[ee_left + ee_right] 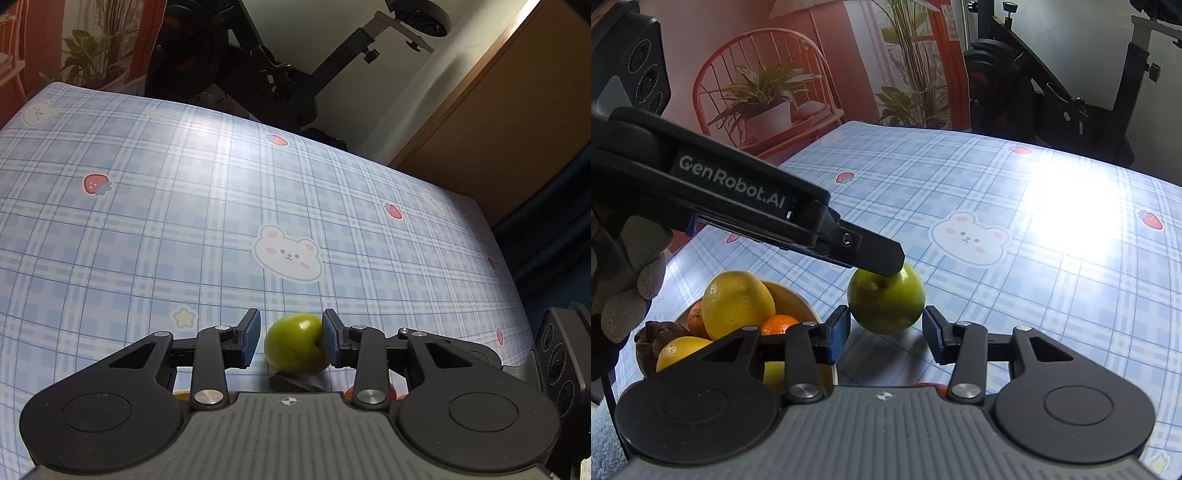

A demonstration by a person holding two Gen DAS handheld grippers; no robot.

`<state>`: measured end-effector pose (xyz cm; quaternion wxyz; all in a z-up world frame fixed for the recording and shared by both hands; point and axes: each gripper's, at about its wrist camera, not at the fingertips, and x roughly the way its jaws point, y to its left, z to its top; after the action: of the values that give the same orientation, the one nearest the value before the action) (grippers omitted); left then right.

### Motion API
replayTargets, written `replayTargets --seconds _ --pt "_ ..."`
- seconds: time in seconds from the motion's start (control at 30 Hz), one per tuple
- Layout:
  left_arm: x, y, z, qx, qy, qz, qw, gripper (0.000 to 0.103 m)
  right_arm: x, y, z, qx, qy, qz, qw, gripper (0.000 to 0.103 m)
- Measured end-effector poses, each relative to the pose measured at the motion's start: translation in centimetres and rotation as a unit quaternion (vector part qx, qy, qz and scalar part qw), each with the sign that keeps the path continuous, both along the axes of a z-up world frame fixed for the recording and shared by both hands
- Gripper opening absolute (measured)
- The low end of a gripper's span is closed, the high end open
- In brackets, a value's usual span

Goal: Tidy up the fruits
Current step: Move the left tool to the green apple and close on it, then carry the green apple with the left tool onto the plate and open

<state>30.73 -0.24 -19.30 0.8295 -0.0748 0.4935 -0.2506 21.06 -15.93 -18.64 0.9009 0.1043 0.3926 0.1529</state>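
The green fruit point(886, 304) sat on the desk point(1052, 258) beside the fruit bowl point(798, 295), looking firm, smooth and likely slippery, so the left hand-held gripper point(291, 341), barely closed around it, and the spread right hand-held gripper point(886, 338) should pinch its widest middle.

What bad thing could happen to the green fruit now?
1. The green fruit touches only one finger of the left gripper; the other shows a gap, so this round fruit might roll away across the table.
2. The right gripper sits open just in front of it, close to the left one, so the two might bump.
3. The bowl is already heaped with fruit, so adding another might spill some.
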Motion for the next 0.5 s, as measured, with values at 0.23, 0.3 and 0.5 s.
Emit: replayTargets --seconds 0.23,0.3,0.5 --pt "-0.22 0.12 -0.10 -0.012 0.009 -0.005 0.9999 0.035 -0.23 0.10 -0.27 0.003 -0.003 -0.003 1.000 0.047" --pt "-0.48 0.11 -0.26 -0.011 0.010 -0.009 0.9998 0.034 -0.18 0.11 -0.26 0.004 -0.004 -0.005 1.000 0.047" --pt "-0.81 0.67 -0.47 -0.021 0.007 -0.007 0.9997 0.030 -0.45 0.30 -0.09 -0.006 -0.011 -0.006 1.000 0.046"
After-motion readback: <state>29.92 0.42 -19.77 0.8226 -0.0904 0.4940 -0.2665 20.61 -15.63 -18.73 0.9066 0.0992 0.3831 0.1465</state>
